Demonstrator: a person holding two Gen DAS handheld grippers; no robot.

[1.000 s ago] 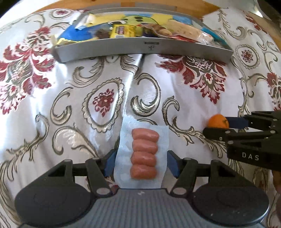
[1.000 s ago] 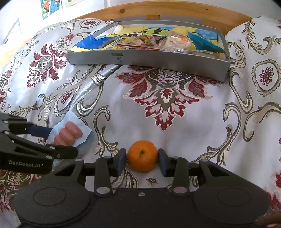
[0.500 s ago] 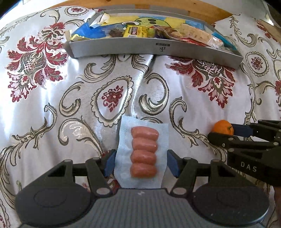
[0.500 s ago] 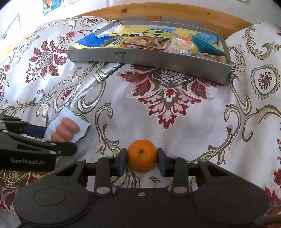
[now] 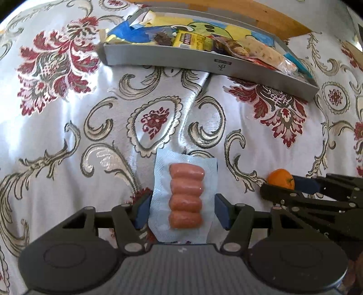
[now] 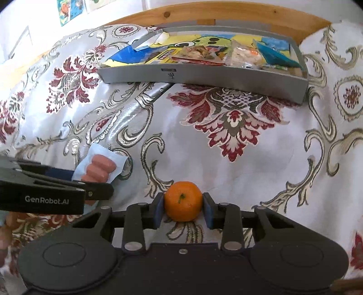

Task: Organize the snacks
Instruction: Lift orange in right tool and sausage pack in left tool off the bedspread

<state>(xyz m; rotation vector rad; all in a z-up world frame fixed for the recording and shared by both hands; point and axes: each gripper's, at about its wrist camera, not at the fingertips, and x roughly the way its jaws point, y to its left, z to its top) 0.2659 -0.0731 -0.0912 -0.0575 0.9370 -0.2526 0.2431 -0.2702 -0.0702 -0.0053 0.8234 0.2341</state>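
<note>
Sausage pack (image 5: pixel 185 197), four pink sausages in a pale blue wrapper, between the blue pads of the left gripper (image 5: pixel 181 210); pads touching or nearly touching the wrapper edges, real clamping impossible to tell. Lying flat on the bedspread (image 5: pixel 68 127), near the front edge, long side pointing to the tray.

Orange mandarin (image 6: pixel 183 201), green stem toward the camera, clamped between the blue pads of the right gripper (image 6: pixel 183 210), both pads pressed on its sides. Resting on or just over the cloth, near the front edge, to the right of the sausage pack and near it.

Side of the left gripper marked "GenRobot.AI" in white letters, seen from the right wrist view.

Grey tray (image 6: pixel 204 76) well apart from both, at the far edge of the bedspread, just before a wooden headboard (image 6: pixel 226 13). Small dark label in the middle of its front wall, with a logo not readable. Inside, many snack packets: blue, yellow, clear ones, and a yellow packet (image 5: pixel 189 40) with printing too blurred to read. Silver cloth with red flowers and grey-gold scrolls.
</note>
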